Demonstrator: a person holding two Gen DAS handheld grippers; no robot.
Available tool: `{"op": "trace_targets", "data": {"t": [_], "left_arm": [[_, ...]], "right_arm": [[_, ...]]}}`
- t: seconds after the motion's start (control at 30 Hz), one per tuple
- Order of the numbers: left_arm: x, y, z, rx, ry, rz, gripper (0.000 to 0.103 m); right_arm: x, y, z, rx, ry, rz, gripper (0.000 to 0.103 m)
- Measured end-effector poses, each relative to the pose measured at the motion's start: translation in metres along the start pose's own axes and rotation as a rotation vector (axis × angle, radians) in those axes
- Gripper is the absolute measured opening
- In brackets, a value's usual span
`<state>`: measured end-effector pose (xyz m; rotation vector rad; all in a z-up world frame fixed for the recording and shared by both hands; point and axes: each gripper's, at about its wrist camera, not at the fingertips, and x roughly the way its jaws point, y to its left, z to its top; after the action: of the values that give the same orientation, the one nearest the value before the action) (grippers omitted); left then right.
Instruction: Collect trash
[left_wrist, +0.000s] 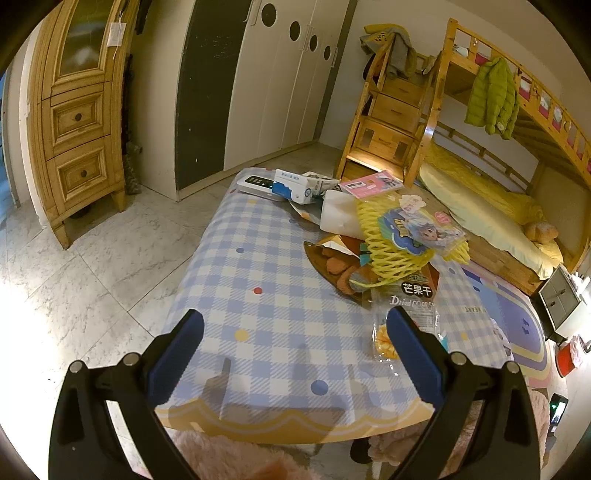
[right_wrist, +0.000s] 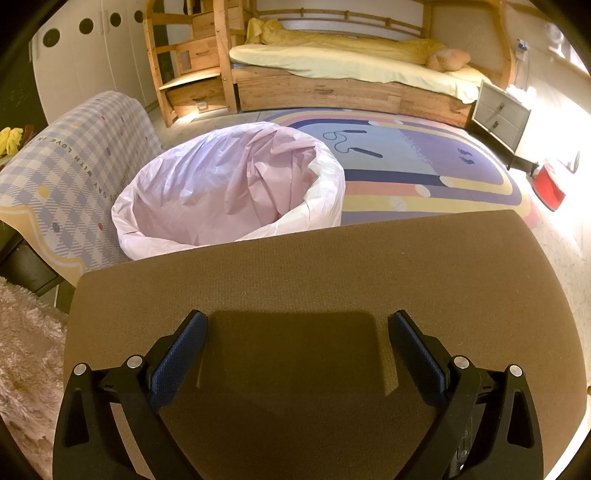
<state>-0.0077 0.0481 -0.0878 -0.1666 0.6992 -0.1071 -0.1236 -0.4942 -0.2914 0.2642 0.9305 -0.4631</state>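
Observation:
A heap of trash lies on the checked tablecloth (left_wrist: 266, 266): a dried mango bag (left_wrist: 410, 306), a yellow foam net (left_wrist: 391, 251) with a cartoon card (left_wrist: 417, 225), a brown snack wrapper (left_wrist: 336, 266), a white pouch (left_wrist: 338, 216) and a blue-white carton (left_wrist: 295, 186). My left gripper (left_wrist: 295, 325) hovers open over the table's near end; its right finger is close beside the mango bag. In the right wrist view, my right gripper (right_wrist: 297, 325) stands open and empty above a brown chair seat (right_wrist: 332, 266). Beyond the seat sits a bin with a pink liner (right_wrist: 229, 188), holding nothing visible.
A white device (left_wrist: 255, 182) and a pink booklet (left_wrist: 369, 184) lie at the table's far end. A bunk bed (left_wrist: 480, 177), wooden cabinet (left_wrist: 81, 122) and white wardrobe (left_wrist: 280, 81) ring the room. A rug (right_wrist: 424, 166), grey nightstand (right_wrist: 500, 118) and red box (right_wrist: 550, 184) are on the floor.

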Motion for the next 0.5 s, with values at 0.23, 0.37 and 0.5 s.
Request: {"op": "trace_targets", "data": {"t": [0.23, 0.37, 0.5], "left_arm": [[0.0003, -0.0009, -0.0003, 0.000, 0.000, -0.002, 0.096], [0.0003, -0.0013, -0.0004, 0.001, 0.001, -0.001, 0.096], [0.0003, -0.0030, -0.0011, 0.005, 0.000, -0.001, 0.096]], "right_arm": [[0.0001, 0.0000, 0.0000, 0.000, 0.000, 0.000, 0.097], [0.0002, 0.0000, 0.0001, 0.000, 0.000, -0.001, 0.097], [0.0002, 0.0001, 0.0001, 0.000, 0.001, -0.001, 0.097]]}}
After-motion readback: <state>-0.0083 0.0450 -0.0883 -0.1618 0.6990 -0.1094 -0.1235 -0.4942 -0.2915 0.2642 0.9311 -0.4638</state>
